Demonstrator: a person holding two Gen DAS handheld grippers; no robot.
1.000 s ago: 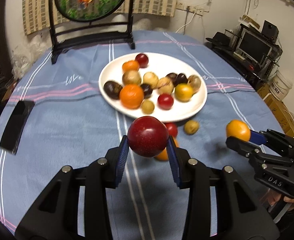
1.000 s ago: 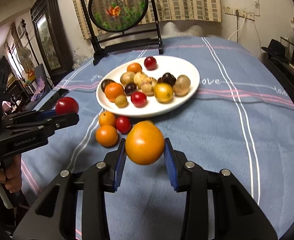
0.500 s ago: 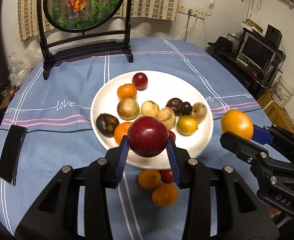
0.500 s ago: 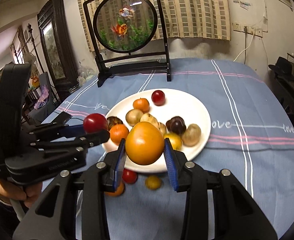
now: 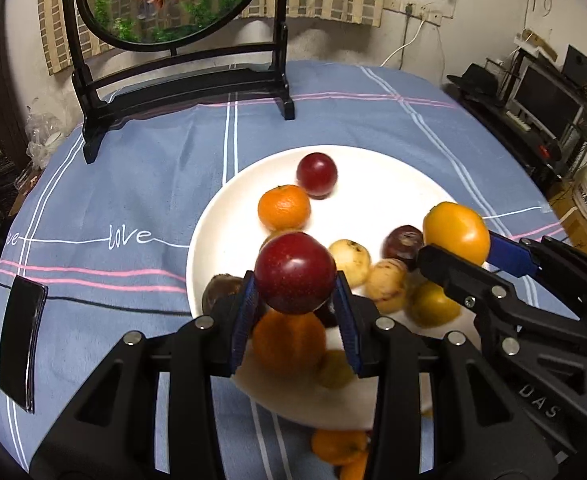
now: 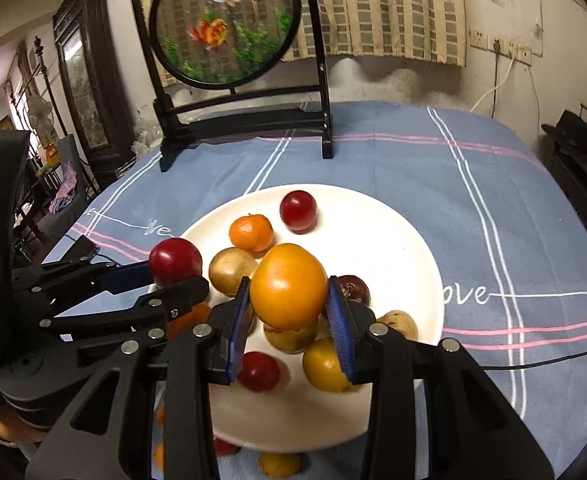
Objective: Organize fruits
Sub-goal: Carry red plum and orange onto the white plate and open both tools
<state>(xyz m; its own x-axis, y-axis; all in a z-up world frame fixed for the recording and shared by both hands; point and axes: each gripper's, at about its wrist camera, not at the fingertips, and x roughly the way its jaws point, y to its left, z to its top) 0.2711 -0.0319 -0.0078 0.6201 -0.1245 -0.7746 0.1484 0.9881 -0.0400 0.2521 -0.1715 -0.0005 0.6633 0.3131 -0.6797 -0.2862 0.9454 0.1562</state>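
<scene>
Left wrist view: the left gripper (image 5: 295, 300) is clamped on a dark red plum (image 5: 294, 272), blue pads pressed to both sides, and it hangs over the near part of the white plate (image 5: 377, 204). The plate sits on a blue tablecloth (image 5: 133, 184) and already has fruit on it: a tangerine (image 5: 284, 207), another red plum (image 5: 316, 173) at the far side, a few pale brownish fruits, a dark one, a yellow one. A couple of orange fruits (image 5: 338, 446) lie on the cloth just off the plate's near rim, partly hidden by the gripper. The right gripper (image 5: 457, 258) comes in from the right, gripping an orange-yellow fruit (image 5: 455, 232) over the plate's right edge. A black phone (image 5: 20, 344) lies at the left of the table, and a round goldfish screen (image 5: 173, 0) on a black stand is at the far end.

Right wrist view: same deal, the right gripper's pads squeeze that orange-yellow fruit, which hangs over the middle of the plate. The left one is at the left with its plum over the plate's left rim. A yellow fruit (image 6: 279, 464) and a red one peek out on the cloth below the near rim.
</scene>
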